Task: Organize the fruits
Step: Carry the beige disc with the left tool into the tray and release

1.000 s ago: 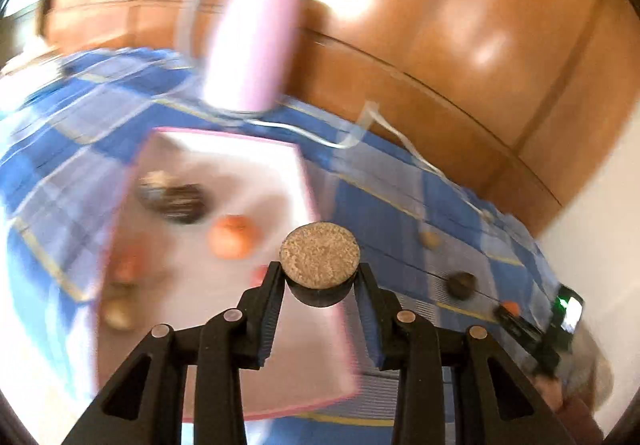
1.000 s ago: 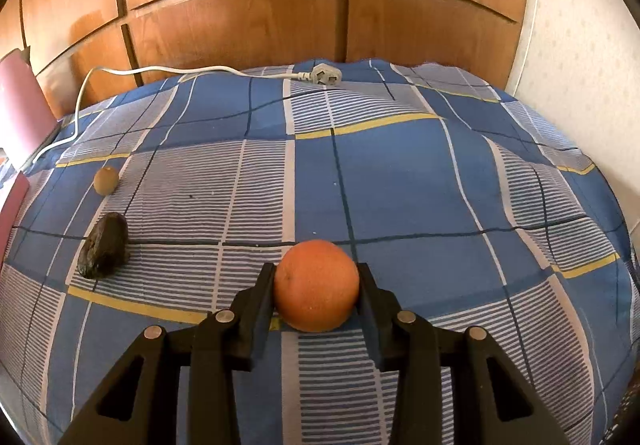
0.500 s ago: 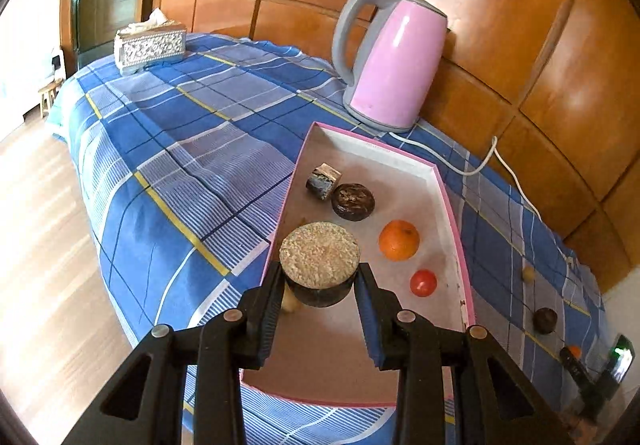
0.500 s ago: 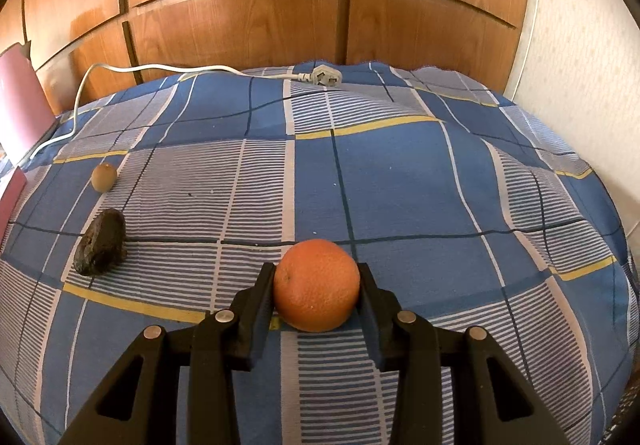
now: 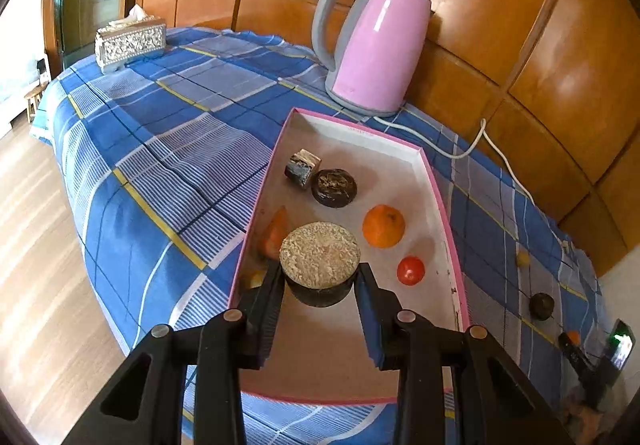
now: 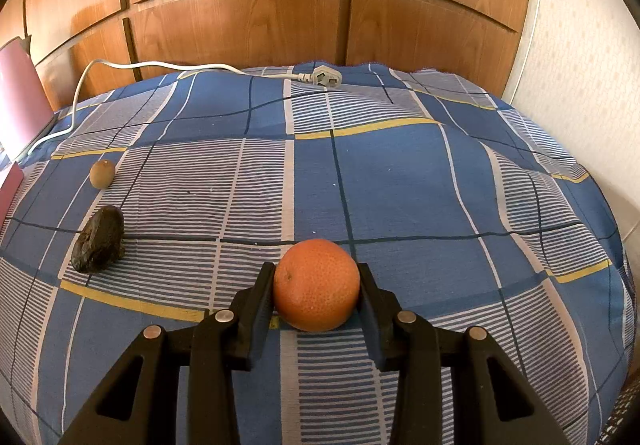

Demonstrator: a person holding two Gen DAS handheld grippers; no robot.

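My left gripper (image 5: 320,277) is shut on a round dark puck with a speckled tan top (image 5: 319,256), held above the pink-rimmed tray (image 5: 444,221). In the tray lie an orange (image 5: 383,226), a small tomato (image 5: 411,270), a dark round piece (image 5: 334,187), a small block (image 5: 302,168) and an orange wedge (image 5: 275,232). My right gripper (image 6: 318,293) is shut on an orange (image 6: 316,284) just above the checked blue cloth (image 6: 400,173). A dark avocado (image 6: 99,238) and a small kiwi (image 6: 102,173) lie on the cloth to its left.
A pink kettle (image 5: 372,45) stands behind the tray, its white cord (image 6: 180,66) and plug (image 6: 326,76) trailing along the wood-panelled wall. A tissue box (image 5: 130,43) sits at the far left corner. The cloth-covered edge drops to the wooden floor (image 5: 36,245) on the left.
The left wrist view swung from a blurred close look at the tray to a steadier, higher view over it, the puck still gripped. The right gripper with the orange has barely moved.
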